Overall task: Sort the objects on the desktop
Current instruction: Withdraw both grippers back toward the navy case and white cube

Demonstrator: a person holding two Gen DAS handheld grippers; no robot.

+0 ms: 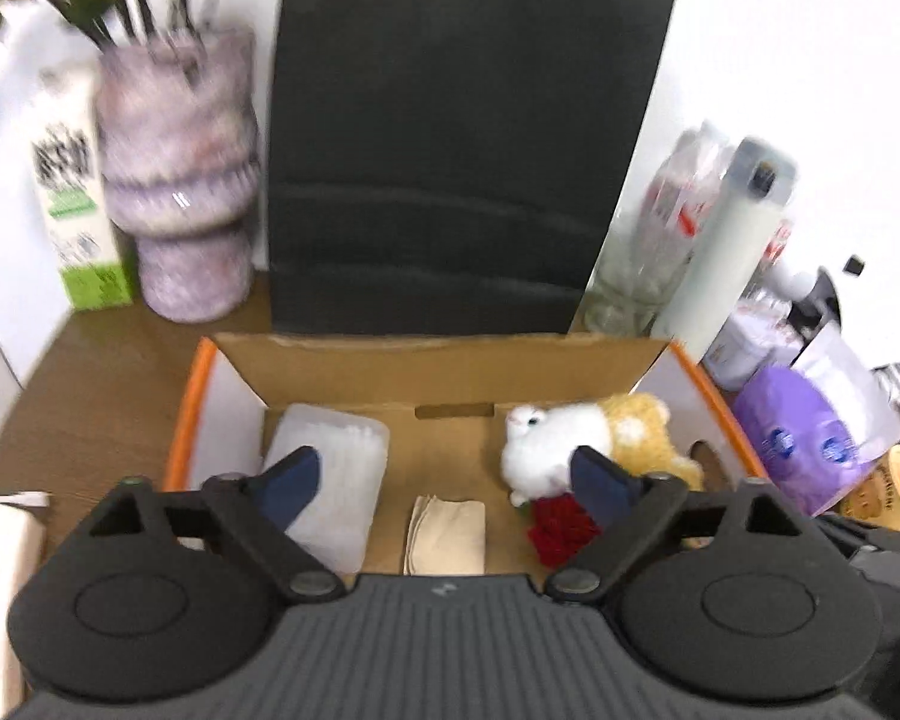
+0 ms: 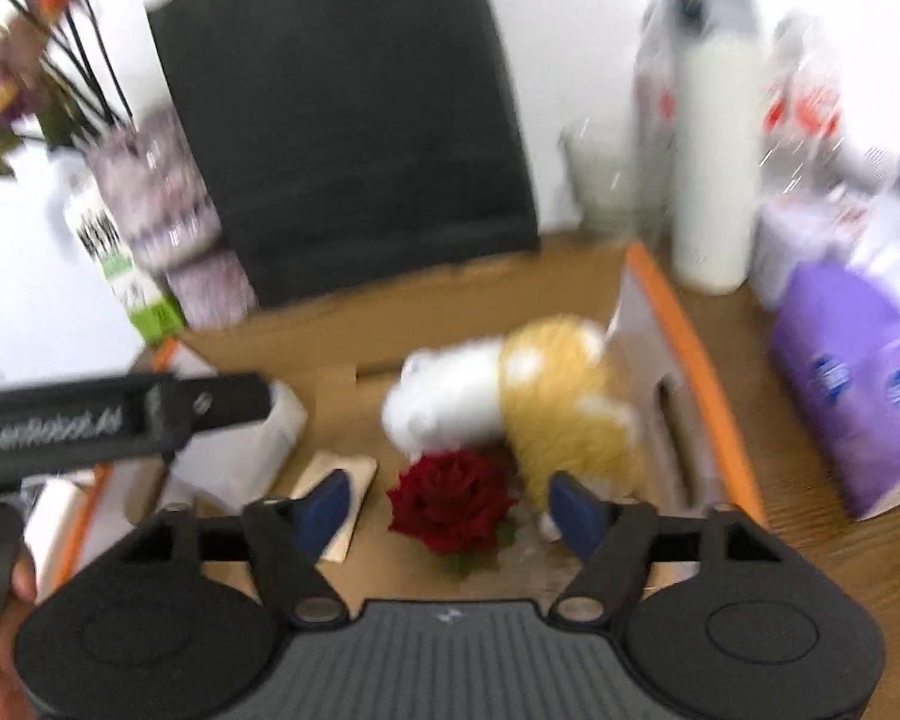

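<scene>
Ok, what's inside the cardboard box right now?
Inside the cardboard box: a clear plastic case, folded beige napkins, a red rose, and a white plush against a yellow plush. Anything beneath the plush toys is hidden.

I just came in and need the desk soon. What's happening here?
A person is sorting desk clutter into a cardboard box, holding a gripper in each hand. Both the left gripper and the right gripper hang open and empty over the box. Inside already lie a clear plastic case, a folded napkin, a plush toy and a red rose. A purple tissue pack, a white bottle and a vase stand outside it.
</scene>
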